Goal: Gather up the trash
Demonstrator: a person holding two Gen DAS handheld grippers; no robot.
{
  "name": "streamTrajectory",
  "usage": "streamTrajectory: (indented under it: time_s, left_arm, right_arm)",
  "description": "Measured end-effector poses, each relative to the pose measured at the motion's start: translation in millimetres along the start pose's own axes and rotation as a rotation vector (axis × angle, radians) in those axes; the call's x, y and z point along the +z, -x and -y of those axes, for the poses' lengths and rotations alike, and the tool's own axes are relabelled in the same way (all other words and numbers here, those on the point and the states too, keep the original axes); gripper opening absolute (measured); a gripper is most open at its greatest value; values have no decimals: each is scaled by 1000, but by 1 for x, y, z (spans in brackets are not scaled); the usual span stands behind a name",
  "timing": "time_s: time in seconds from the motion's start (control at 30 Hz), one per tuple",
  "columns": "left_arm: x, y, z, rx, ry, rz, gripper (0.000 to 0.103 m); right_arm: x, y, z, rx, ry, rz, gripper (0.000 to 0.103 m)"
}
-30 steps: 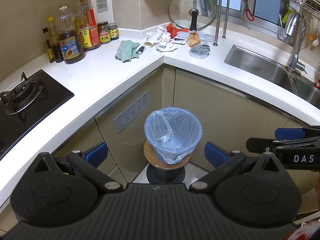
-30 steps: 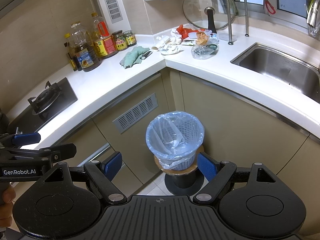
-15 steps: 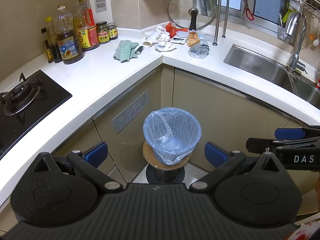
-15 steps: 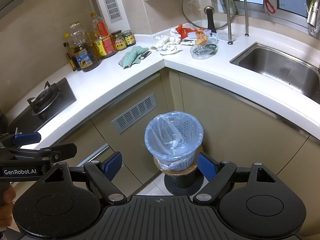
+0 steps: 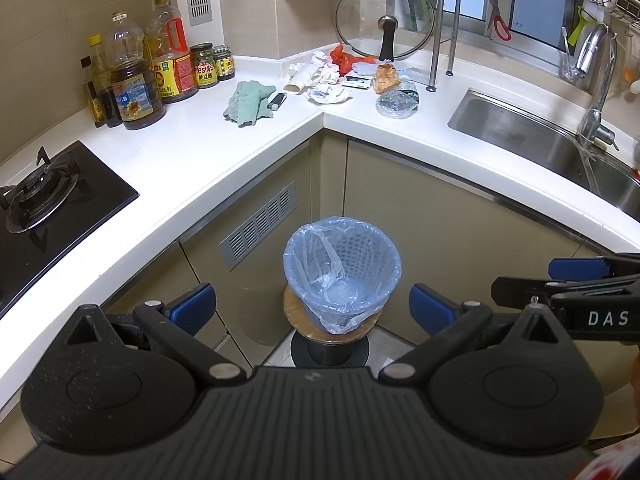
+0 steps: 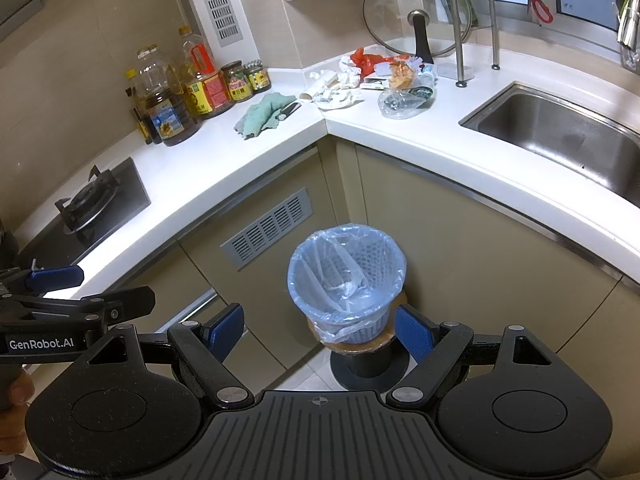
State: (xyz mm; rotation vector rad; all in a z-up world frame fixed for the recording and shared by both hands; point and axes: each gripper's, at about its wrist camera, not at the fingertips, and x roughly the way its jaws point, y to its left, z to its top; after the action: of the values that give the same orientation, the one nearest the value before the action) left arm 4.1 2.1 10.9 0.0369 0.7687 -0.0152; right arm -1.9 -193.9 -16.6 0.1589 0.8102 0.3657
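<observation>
Trash pile at the far corner of the surface, well apart from the lined bin: light, soft, crushable paper and film, likely best pinched at a crumpled fold; both grippers' jaws wide, empty.

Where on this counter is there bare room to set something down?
Bare white counter runs from the gas hob to the green cloth, and between the clear plastic bag and the sink. The corner trash pile is crowded.
</observation>
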Motion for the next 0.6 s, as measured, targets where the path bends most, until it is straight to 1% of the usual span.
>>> streamTrajectory:
  time_s: [0.13, 0.3, 0.33, 0.5, 0.6]
  left_arm:
    - [2, -3, 3, 9, 8, -6, 103]
    - [7, -12, 10, 21, 22, -12, 103]
    - [13, -21, 15, 25, 25, -15, 103]
    - [27, -39, 25, 36, 50, -25, 103]
    - [35, -51, 31, 51, 62, -23, 103]
  right_arm:
    - [1, -4, 7, 18, -7, 0, 82]
    - [19, -7, 30, 48, -29, 9, 82]
    - [22, -9, 34, 55, -36, 13, 82]
    - [35, -19, 61, 85, -95, 3, 82]
    - [47, -26, 80, 88, -100, -1, 82]
